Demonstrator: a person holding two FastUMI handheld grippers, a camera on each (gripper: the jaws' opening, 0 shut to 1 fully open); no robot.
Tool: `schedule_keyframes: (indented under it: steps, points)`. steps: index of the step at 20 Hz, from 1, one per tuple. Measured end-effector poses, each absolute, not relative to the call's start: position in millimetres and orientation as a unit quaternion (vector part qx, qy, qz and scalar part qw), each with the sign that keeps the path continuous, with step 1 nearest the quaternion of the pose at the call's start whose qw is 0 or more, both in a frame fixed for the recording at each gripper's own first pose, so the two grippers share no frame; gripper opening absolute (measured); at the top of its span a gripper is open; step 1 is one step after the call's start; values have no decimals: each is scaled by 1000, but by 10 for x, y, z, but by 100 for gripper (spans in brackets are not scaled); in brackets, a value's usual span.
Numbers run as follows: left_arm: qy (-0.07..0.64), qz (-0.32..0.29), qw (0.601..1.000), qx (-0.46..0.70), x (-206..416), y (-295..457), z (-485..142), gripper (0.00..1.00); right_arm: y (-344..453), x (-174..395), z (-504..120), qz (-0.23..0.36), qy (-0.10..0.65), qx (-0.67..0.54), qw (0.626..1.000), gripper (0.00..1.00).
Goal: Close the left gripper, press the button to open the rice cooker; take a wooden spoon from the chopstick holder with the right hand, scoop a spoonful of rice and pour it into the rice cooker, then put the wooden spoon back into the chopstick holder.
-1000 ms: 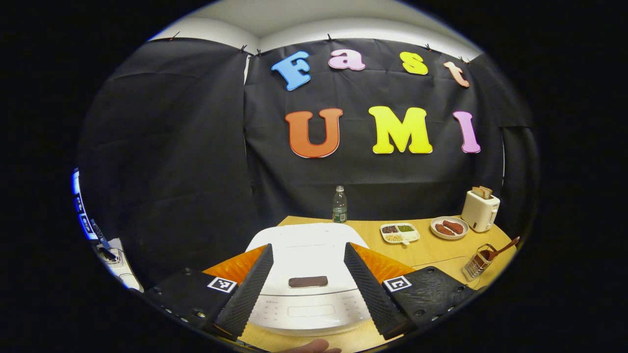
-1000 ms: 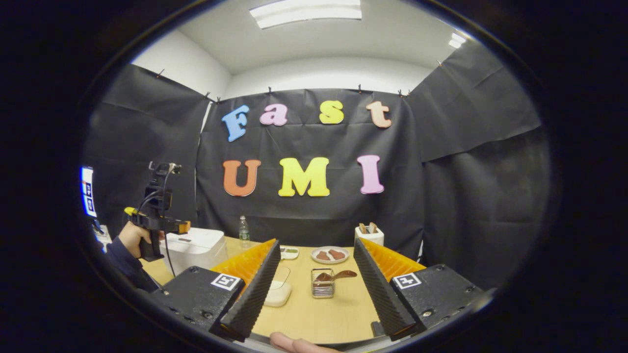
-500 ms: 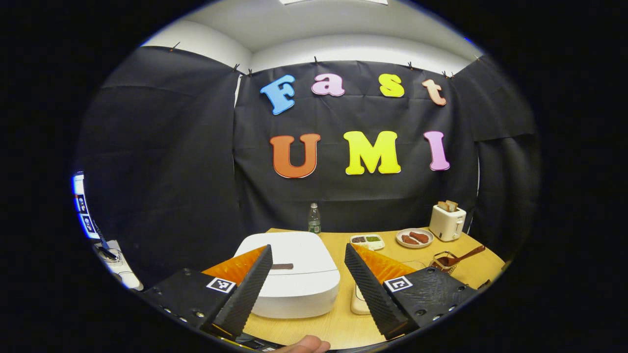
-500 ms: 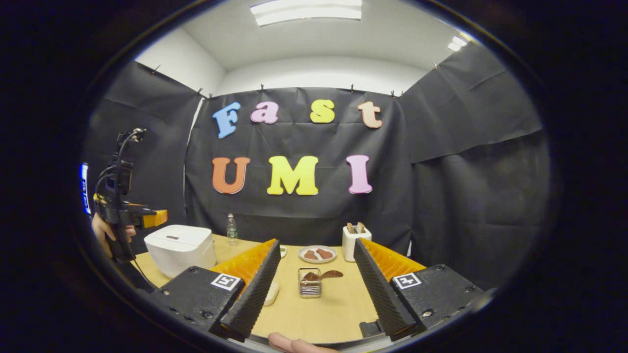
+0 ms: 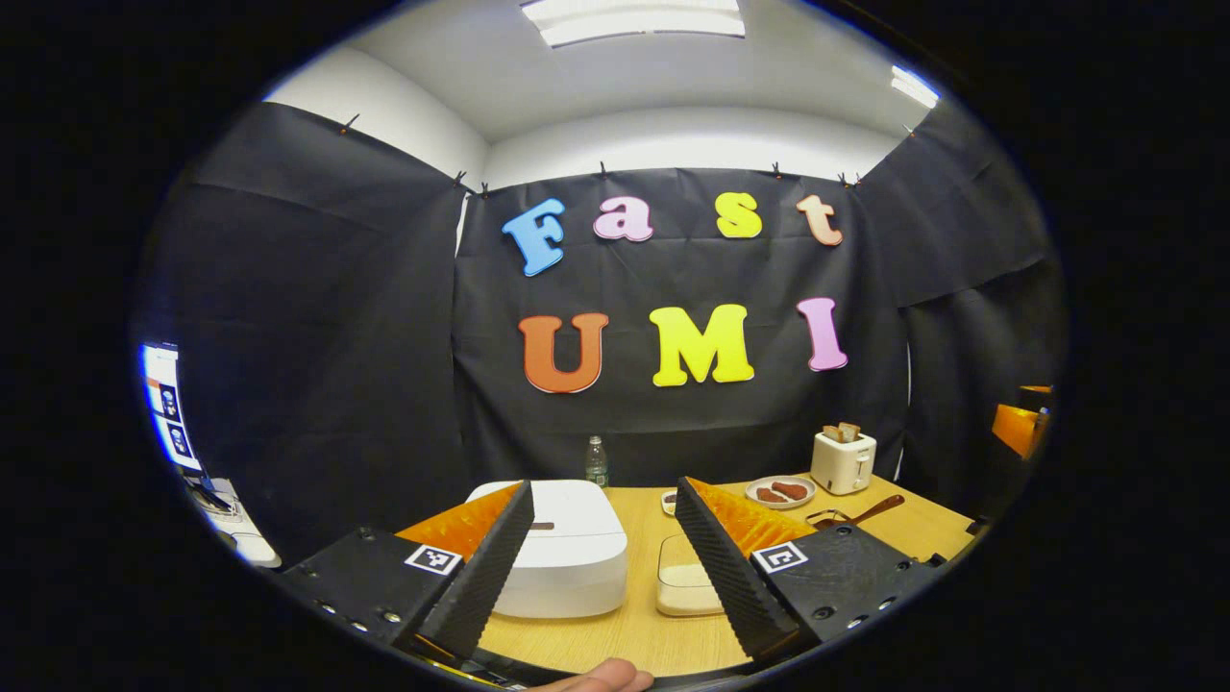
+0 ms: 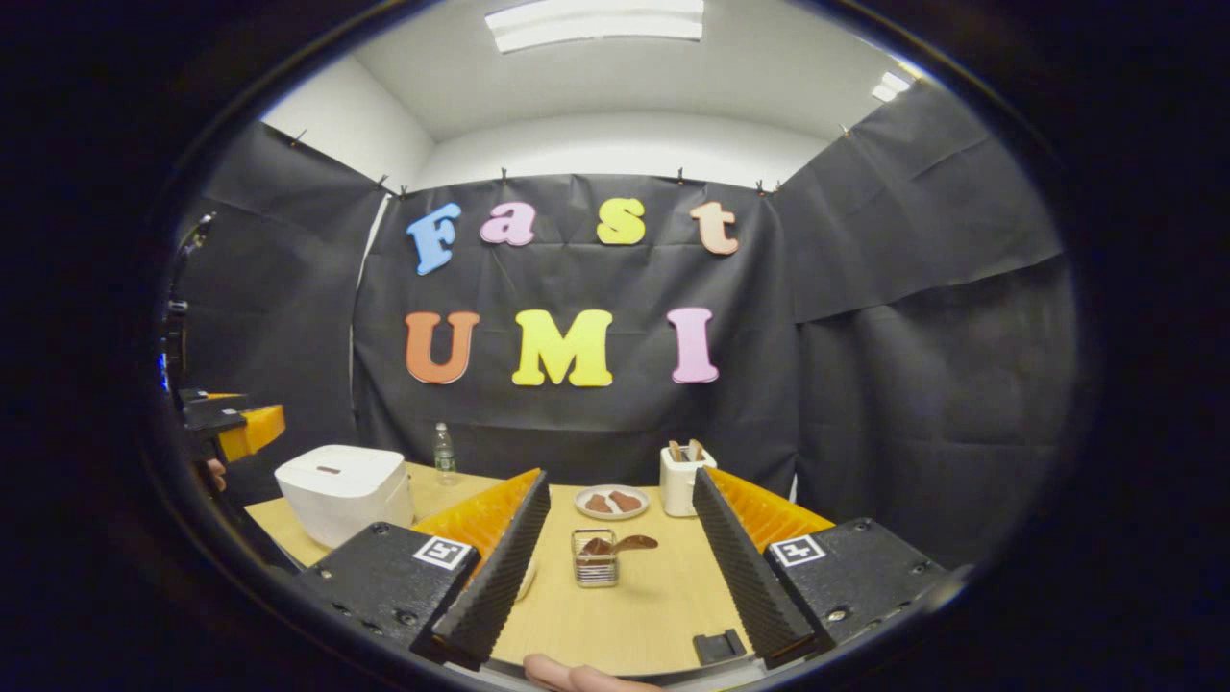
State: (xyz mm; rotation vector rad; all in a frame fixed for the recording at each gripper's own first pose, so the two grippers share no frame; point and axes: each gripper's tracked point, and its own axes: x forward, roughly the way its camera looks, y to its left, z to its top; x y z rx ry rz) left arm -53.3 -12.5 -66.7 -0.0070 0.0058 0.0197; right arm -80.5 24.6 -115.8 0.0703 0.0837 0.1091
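Both grippers are held with their jaws spread wide and nothing between them. In the left gripper view, the left gripper [image 5: 603,562] is raised above the near edge of the wooden table [image 5: 625,639], and the white rice cooker [image 5: 562,548], its lid down, is framed between the fingers, with a shallow container of rice [image 5: 684,581] just beside it. In the right gripper view, the right gripper [image 6: 615,567] is aimed at the wire chopstick holder [image 6: 596,559], in which the wooden spoon [image 6: 625,544] is leaned rightward. Farther back a plate [image 6: 612,502], a toaster [image 6: 682,478] and a bottle [image 6: 442,454] are seen.
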Motion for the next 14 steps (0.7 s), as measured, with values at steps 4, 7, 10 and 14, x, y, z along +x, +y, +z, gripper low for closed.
schedule_keyframes:
  steps: [4, 7, 10, 14]
  points:
    - [-16, -5, 1000, -2, -664, -207, -553, 95, 243, -771, -1153, 51, 49, 47, 996, 98]
    - [-23, -17, 1000, -6, -710, -273, -536, 95, 214, -755, -1085, 39, 40, 40, 998, 98]
    - [-22, -16, 1000, -2, -701, -224, -576, 95, 301, -786, -1039, 49, 38, 43, 997, 98]
    - [-22, -20, 999, -24, -707, -190, -581, 95, 320, -792, -1005, 46, 34, 41, 997, 98]
